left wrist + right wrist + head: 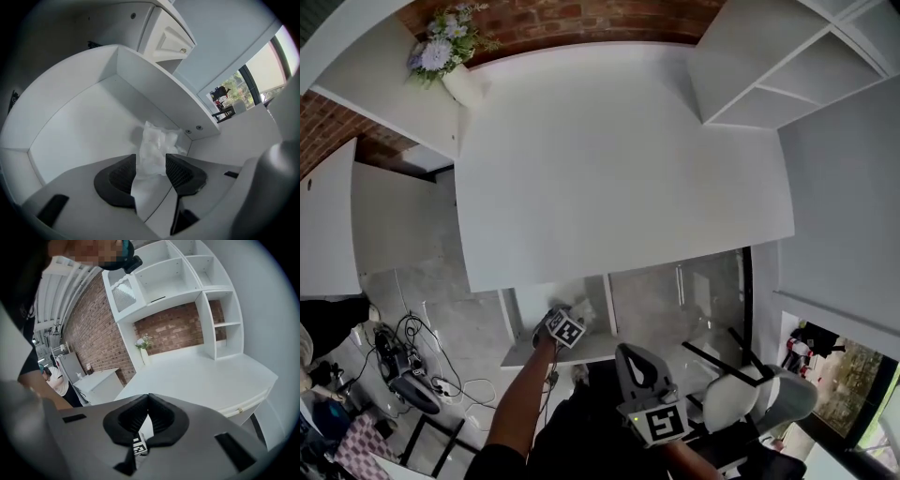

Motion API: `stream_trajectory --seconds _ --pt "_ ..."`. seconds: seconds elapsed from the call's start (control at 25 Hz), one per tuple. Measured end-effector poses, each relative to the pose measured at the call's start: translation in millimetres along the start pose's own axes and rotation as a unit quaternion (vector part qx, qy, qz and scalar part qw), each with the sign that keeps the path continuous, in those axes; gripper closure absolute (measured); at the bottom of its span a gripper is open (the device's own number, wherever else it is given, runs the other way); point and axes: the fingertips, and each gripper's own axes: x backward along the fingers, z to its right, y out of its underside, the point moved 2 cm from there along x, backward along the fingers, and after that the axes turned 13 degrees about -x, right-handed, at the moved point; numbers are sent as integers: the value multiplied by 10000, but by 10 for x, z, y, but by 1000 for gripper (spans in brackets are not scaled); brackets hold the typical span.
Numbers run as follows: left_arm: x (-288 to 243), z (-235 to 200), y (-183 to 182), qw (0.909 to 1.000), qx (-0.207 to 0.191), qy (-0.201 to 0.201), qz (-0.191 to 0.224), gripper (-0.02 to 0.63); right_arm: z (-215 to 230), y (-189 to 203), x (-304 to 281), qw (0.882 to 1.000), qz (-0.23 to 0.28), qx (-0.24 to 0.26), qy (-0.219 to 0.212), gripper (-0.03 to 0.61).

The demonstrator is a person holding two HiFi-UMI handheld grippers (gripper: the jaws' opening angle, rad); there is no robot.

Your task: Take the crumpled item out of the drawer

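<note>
The crumpled item (157, 150) looks like a thin white wad, paper or film. I'd guess it is nearly weightless, soft and easy to crush, so a pinch across its bulging middle should hold. It is pale, creased and slightly glossy. It lies on the floor of the open drawer (70, 122), near the far corner, at twelve o'clock from the left tongs (151, 164), whose jaws stand wide with the wad between their tips. The right tongs (149, 413) hang back, closed on nothing.
</note>
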Motion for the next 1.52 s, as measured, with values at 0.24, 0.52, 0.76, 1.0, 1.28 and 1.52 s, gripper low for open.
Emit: stream_trajectory --seconds 0.24,0.52,0.76,1.0,1.28,1.52 --pt "-147 40 83 9994 -151 58 -321 443 91 29 -12 9999 -82 -21 77 565" --pt "31 1 34 9993 -84 -266 -264 551 108 44 53 10000 -67 24 -34 565" --pt "622 -91 11 9969 32 -754 209 557 -155 49 192 9997 -23 172 -178 565" --pt "1862 -189 -33 9650 414 -2002 1639 558 -590 57 467 9956 305 688 -549 565" --pt "3322 900 863 8934 954 -3125 3083 558 -1463 436 1572 9854 721 1398 -652 565" --pt "4251 2234 1531 8419 972 -3745 3761 558 -2053 912 2691 9827 1003 1449 -564 565"
